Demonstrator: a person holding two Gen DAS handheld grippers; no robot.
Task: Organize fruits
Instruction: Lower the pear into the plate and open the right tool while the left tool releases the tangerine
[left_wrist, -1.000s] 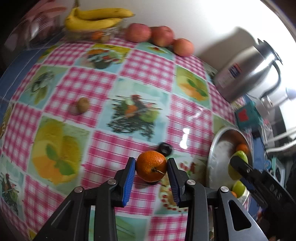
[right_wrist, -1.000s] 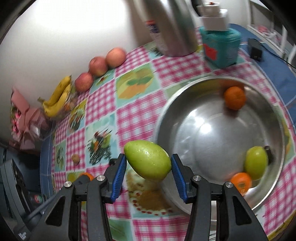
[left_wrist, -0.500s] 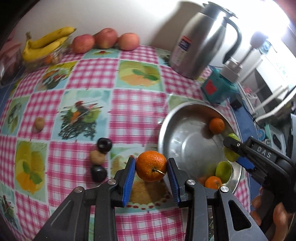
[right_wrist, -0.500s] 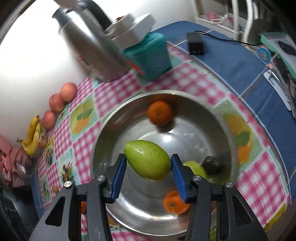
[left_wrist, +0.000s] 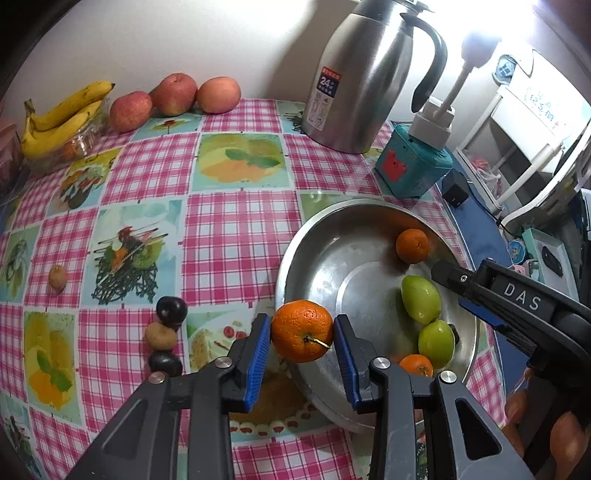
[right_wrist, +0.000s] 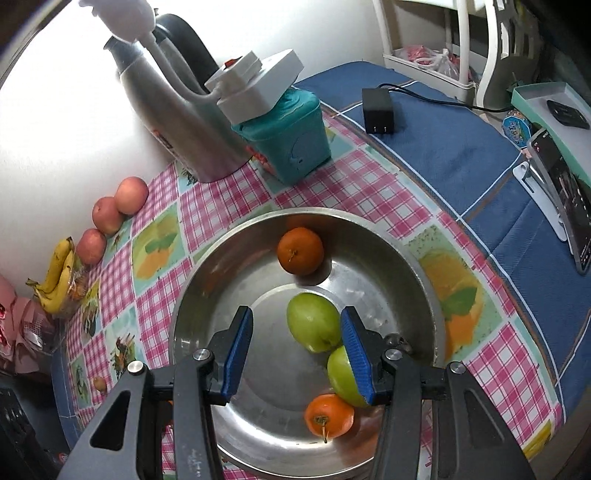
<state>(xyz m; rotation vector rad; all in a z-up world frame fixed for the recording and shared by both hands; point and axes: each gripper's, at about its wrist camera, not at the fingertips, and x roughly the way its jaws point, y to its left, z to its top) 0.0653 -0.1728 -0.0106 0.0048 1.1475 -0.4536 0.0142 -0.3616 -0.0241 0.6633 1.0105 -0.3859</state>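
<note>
1. The left gripper (left_wrist: 302, 332) grasps an orange (left_wrist: 302, 329) between its blue pads, held in the air just over the near-left rim of the metal bowl (left_wrist: 295, 258).
2. The right gripper (right_wrist: 297, 343) is released: its pads stand apart with a gap on the left side, and a green fruit (right_wrist: 313, 322) lies on the bowl's floor between them, close to the right pad; whether that pad touches it I cannot tell.
3. In the bowl (right_wrist: 192, 295) a second green fruit (right_wrist: 341, 373) lies partly behind the right pad, touching the first.
4. A small orange (right_wrist: 328, 415) rests at the bowl's near side, and another orange (right_wrist: 300, 250) sits toward its far side.
5. On the checked tablecloth (left_wrist: 236, 236), left of the bowl, two dark fruits (left_wrist: 171, 311) and a brown one (left_wrist: 160, 335) lie in a tight row.
6. Another brown fruit (left_wrist: 57, 277) lies alone toward the cloth's left edge.
7. Along the far edge by the wall sit three apples (left_wrist: 173, 94) and bananas (left_wrist: 62, 114).
8. A steel jug (left_wrist: 365, 81) and a teal box (left_wrist: 412, 166) stand beyond the bowl.
</note>
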